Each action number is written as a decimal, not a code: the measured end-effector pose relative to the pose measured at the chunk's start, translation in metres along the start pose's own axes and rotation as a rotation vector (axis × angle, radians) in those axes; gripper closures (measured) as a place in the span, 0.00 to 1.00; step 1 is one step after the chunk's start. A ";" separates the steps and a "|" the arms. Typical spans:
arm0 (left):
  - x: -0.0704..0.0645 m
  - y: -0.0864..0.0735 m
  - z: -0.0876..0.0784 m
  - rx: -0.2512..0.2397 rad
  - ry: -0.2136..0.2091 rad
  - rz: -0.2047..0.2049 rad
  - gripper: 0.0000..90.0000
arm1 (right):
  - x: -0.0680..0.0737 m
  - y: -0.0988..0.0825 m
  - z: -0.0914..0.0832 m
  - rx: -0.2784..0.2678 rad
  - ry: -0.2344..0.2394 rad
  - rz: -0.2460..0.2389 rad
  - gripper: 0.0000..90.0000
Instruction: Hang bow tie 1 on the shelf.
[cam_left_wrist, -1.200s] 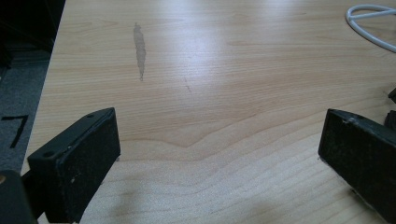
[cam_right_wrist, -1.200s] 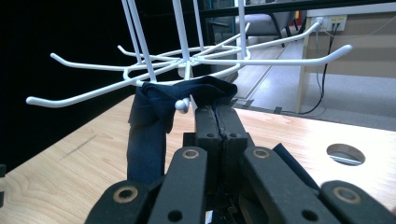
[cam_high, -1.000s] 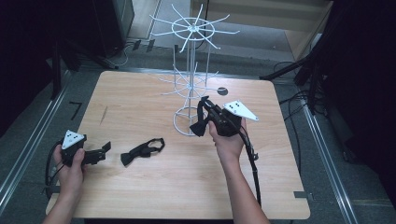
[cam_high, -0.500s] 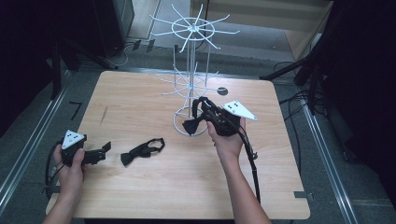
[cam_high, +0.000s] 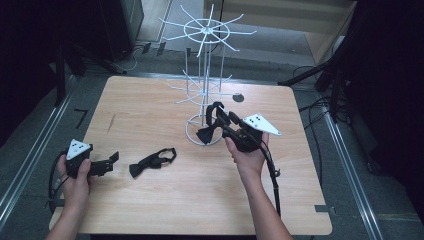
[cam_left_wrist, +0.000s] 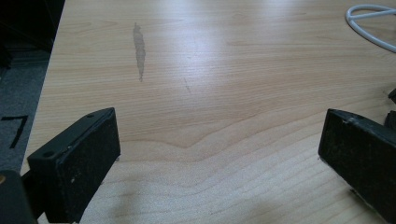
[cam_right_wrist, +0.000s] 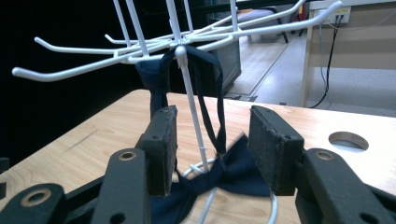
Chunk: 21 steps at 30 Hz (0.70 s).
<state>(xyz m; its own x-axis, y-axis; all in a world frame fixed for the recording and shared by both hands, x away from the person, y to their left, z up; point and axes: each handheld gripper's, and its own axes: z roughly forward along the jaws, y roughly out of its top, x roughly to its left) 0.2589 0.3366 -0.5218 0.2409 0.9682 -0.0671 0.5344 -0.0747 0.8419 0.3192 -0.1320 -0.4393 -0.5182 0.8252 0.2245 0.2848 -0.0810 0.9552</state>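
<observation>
Bow tie (cam_high: 206, 132), dark: from the high view, hangs by its strap on a lower hook of the white wire rack (cam_high: 204, 65), bow low down by the base ring at the middle of the worktop (cam_high: 175, 210). Sits right at the tips of the right gripper (cam_high: 219, 122), held up in the right hand just beside the rack. Shows a second bow tie (cam_high: 152, 162) flat on the wood, well apart from the rack, just beside the left gripper (cam_high: 111, 163), which rests low at the near left edge. From the left gripper view, finds the left gripper (cam_left_wrist: 219, 154) with jaws spread wide over bare wood and nothing between them, a curve of the rack base (cam_left_wrist: 369, 23) far off. From the right gripper view, catches the right gripper (cam_right_wrist: 212, 144) with jaws about half apart, having just been opening; frames the rack pole (cam_right_wrist: 187, 79) and the strap of the bow tie (cam_right_wrist: 233, 175) in the gap, beyond the pads and untouched by them. Reads as the release after hanging the first tie. Calls next for drawing the right jaws straight back without snagging strap or hook, then picking up the second tie.
</observation>
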 end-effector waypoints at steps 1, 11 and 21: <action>0.000 0.000 0.000 -0.001 0.000 -0.001 0.00 | 0.000 -0.001 -0.001 0.003 0.001 -0.001 0.59; 0.000 0.000 0.000 -0.002 -0.003 -0.007 0.00 | 0.004 -0.012 -0.012 0.041 0.001 -0.042 0.52; 0.000 0.000 0.000 -0.002 -0.001 -0.006 0.00 | 0.007 -0.021 -0.022 0.029 0.019 -0.052 0.50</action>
<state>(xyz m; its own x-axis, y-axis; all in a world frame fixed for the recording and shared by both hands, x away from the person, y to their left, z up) 0.2586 0.3372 -0.5218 0.2387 0.9684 -0.0726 0.5338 -0.0683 0.8428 0.2921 -0.1369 -0.4533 -0.5479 0.8173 0.1784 0.2797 -0.0220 0.9598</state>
